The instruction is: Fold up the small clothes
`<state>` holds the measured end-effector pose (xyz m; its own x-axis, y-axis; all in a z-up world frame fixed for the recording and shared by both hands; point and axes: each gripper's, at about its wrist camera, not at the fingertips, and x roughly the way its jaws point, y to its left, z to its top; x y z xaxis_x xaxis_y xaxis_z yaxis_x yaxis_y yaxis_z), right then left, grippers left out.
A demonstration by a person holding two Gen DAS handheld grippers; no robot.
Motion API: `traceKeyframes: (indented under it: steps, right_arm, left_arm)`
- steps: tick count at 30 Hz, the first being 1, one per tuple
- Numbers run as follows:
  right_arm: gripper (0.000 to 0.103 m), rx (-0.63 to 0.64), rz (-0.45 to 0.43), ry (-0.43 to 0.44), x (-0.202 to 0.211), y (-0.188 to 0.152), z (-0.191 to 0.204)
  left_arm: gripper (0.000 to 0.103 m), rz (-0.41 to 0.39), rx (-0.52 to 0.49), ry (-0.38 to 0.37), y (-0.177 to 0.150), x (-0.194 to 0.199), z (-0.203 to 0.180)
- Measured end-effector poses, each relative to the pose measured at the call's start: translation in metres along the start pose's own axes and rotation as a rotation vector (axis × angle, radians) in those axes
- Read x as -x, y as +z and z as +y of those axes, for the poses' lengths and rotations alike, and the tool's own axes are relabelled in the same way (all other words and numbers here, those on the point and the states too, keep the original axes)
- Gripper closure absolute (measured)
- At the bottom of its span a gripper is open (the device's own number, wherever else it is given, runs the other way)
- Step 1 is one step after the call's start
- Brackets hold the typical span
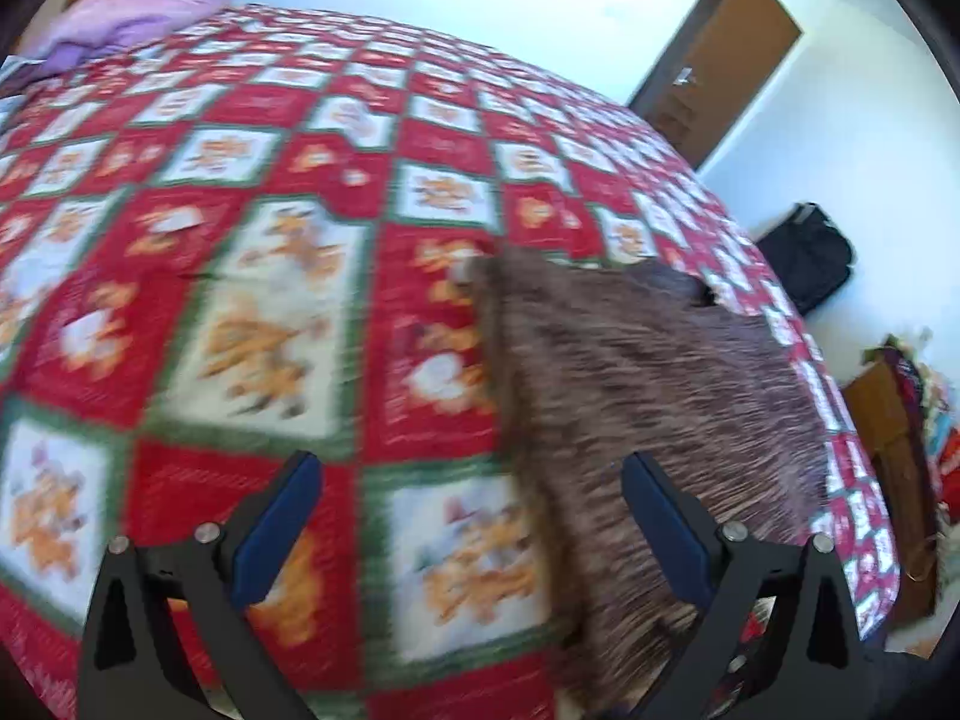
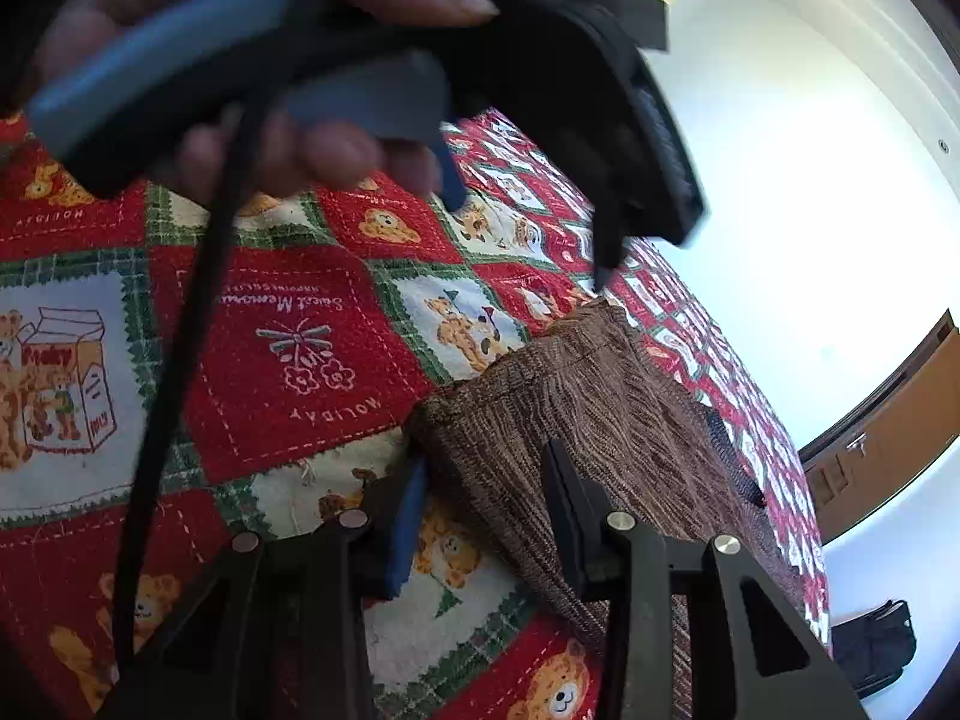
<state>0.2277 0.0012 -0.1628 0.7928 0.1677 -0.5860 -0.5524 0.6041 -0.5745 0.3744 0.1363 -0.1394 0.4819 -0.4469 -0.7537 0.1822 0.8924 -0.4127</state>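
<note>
Garment: brown knit cloth lying flat on quilt; at 4 o'clock in left view, blurred there. One corner toward 10 o'clock in right view.
R gripper: jaws part-closed, a gap remains. Cloth corner sits between fingers; cannot tell if pads press on it. Blue pad at 7 o'clock side lies over quilt just beside cloth edge, black finger at 5 o'clock side over cloth.
L gripper: jaws wide apart, nothing between. Right-side finger over cloth edge, left-side finger over bare quilt. Also seen from outside at 12 o'clock in right view, above far cloth corner, apart from it.
Hand: wrapped on L gripper's blue handle, 11 o'clock in right view. Black cable hangs from it toward 7 o'clock.
Containers: black bag on floor at 3 o'clock in left view, closed as far as visible, contents not seen. Brown box at 4 o'clock w/ mixed colourful items on top; too blurred to name.
Surface: bed w/ red/green/white patchwork quilt, teddy-bear print, "Holiday" text.
Far end: pink/purple bedding heap at 11 o'clock in left view.
Room: white walls; brown door at 1 o'clock in left view.
</note>
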Motion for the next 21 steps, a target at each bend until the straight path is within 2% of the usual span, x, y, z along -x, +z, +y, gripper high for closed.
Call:
traceKeyframes:
  steps: [1, 5, 11, 14, 18, 20, 21]
  right_arm:
    - [0.064, -0.012, 0.003, 0.007, 0.000, 0.000, -0.001]
    - [0.068, -0.042, 0.006, 0.024, -0.001, -0.001, -0.007]
    - [0.071, -0.035, 0.000, 0.018, -0.001, -0.002, -0.006]
    - [0.082, -0.039, 0.001, 0.028, 0.001, -0.002, -0.007]
    - [0.084, -0.070, 0.012, 0.045, -0.001, -0.001, -0.014]
    - [0.084, -0.074, 0.018, 0.054, -0.003, -0.001, -0.015]
    - [0.086, -0.073, 0.018, 0.055, -0.004, -0.001, -0.016]
  left_arm:
    - [0.001, 0.004, -0.007, -0.028, 0.004, -0.006, -0.004]
    - [0.001, -0.001, -0.019, -0.032, 0.018, -0.025, -0.014]
    - [0.001, 0.000, -0.030, 0.003, 0.032, -0.052, -0.018]
    - [0.001, -0.010, -0.027, -0.002, 0.033, -0.059, -0.018]
    - [0.003, -0.038, -0.015, -0.023, 0.035, -0.065, -0.016]
    - [0.007, -0.043, -0.006, -0.040, 0.036, -0.066, -0.015]
    - [0.015, -0.044, -0.001, -0.046, 0.037, -0.067, -0.015]
